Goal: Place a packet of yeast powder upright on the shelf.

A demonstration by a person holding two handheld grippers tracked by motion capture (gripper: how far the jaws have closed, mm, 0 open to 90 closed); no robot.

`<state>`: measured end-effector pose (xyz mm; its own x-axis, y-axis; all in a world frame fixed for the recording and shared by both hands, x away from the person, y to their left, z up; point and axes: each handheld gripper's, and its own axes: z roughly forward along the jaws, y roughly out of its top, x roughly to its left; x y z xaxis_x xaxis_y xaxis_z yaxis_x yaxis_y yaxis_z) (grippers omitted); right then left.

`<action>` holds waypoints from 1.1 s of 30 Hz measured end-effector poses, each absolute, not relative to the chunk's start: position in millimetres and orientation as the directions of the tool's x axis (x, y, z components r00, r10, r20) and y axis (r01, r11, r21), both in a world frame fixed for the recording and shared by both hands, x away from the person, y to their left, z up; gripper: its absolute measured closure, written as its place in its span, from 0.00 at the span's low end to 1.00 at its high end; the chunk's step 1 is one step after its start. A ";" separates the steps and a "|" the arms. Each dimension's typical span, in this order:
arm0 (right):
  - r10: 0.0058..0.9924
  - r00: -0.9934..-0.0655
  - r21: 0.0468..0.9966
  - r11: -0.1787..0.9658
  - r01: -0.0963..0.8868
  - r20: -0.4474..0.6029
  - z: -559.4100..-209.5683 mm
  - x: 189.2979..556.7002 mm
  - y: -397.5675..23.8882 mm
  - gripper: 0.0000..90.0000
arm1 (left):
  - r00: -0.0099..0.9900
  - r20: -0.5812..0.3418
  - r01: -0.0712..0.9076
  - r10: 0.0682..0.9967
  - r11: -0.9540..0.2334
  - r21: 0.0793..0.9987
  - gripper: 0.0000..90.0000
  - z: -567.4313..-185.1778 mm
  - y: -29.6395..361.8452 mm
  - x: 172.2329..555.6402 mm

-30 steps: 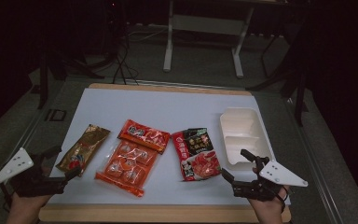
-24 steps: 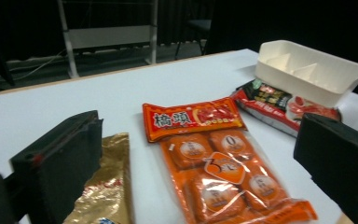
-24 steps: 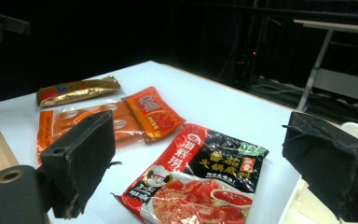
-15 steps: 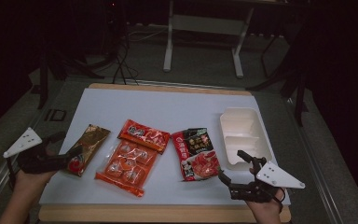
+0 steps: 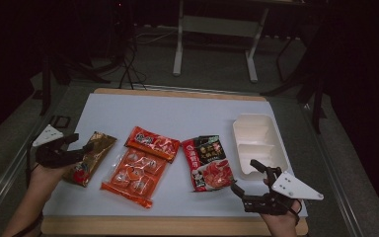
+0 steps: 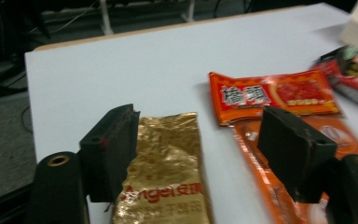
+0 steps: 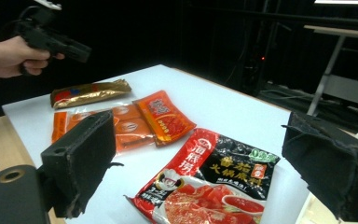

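A gold foil packet [image 5: 90,157] lies at the left of the white tabletop [image 5: 177,113]. My left gripper [image 5: 79,144] hangs over its near end. In the left gripper view the gold packet [image 6: 168,172] lies below and between the two black jaws of the left gripper [image 6: 200,126]. The jaws have just been closing, but the pads stand apart from the foil. My right gripper [image 5: 245,175] is open near the front right edge, with nothing between its fingers. Beyond the right gripper [image 7: 200,140] lies a red and black soup packet [image 7: 205,182].
A red packet [image 5: 153,143] overlaps an orange pack of sachets [image 5: 135,173] mid-table. The soup packet [image 5: 208,162] lies right of them, beside a white two-compartment tray [image 5: 237,148]. The back half of the tabletop is bare. Metal stand legs [image 5: 180,44] rise behind the table.
My left gripper has moved forward and to the right, over the gold packet's near end, and its jaws have narrowed. The right gripper has kept still.
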<state>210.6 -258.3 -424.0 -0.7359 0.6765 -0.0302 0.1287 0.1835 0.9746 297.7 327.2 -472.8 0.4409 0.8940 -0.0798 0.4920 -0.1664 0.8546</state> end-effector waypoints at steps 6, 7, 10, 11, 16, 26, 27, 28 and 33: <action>0.672 -0.740 0.974 0.185 0.127 -0.031 -425.1 211.2 -257.6 0.11 | 0.418 -0.073 0.533 0.906 -0.179 0.827 0.41 -481.5 327.5 316.6; 0.672 -0.740 0.974 0.185 0.127 -0.031 -425.1 211.2 -257.6 0.11 | 0.418 -0.073 0.533 0.906 -0.179 0.827 0.43 -481.5 327.5 316.6; 0.667 -0.745 0.974 0.183 0.131 -0.025 -425.7 210.7 -256.9 0.12 | 0.421 -0.058 0.554 0.905 -0.206 0.807 0.49 -487.9 327.8 326.2; 0.666 -0.746 0.975 0.182 0.130 -0.024 -425.8 210.7 -257.0 0.12 | 0.418 -0.051 0.562 0.907 -0.214 0.799 0.50 -490.4 328.2 330.8; 0.662 -0.749 0.975 0.178 0.131 -0.020 -426.1 210.4 -257.1 0.12 | 0.399 -0.060 0.580 0.915 -0.201 0.790 0.47 -495.6 329.9 340.3; 0.664 -0.748 0.973 0.186 0.139 -0.020 -428.0 210.6 -255.3 0.12 | 0.356 -0.072 0.643 0.932 -0.188 0.743 0.43 -512.7 336.1 361.8; 0.663 -0.748 0.973 0.185 0.140 -0.018 -427.9 210.4 -255.4 0.12 | 0.361 -0.081 0.654 0.929 -0.191 0.732 0.43 -514.4 337.1 363.9; 0.664 -0.748 0.972 0.187 0.140 -0.020 -428.0 210.4 -255.4 0.12 | 0.359 -0.069 0.660 0.931 -0.201 0.724 0.43 -515.7 337.2 365.4; 0.660 -0.751 0.970 0.195 0.142 -0.023 -429.4 211.2 -254.5 0.12 | 0.356 -0.113 0.688 0.928 -0.178 0.703 0.43 -518.9 341.1 372.0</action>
<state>211.2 -254.5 -429.4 -0.7507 0.6603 -0.0234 0.1417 0.1955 0.9704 372.0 341.1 -518.9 0.3561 0.9276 -0.1132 0.6883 -0.1785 0.7031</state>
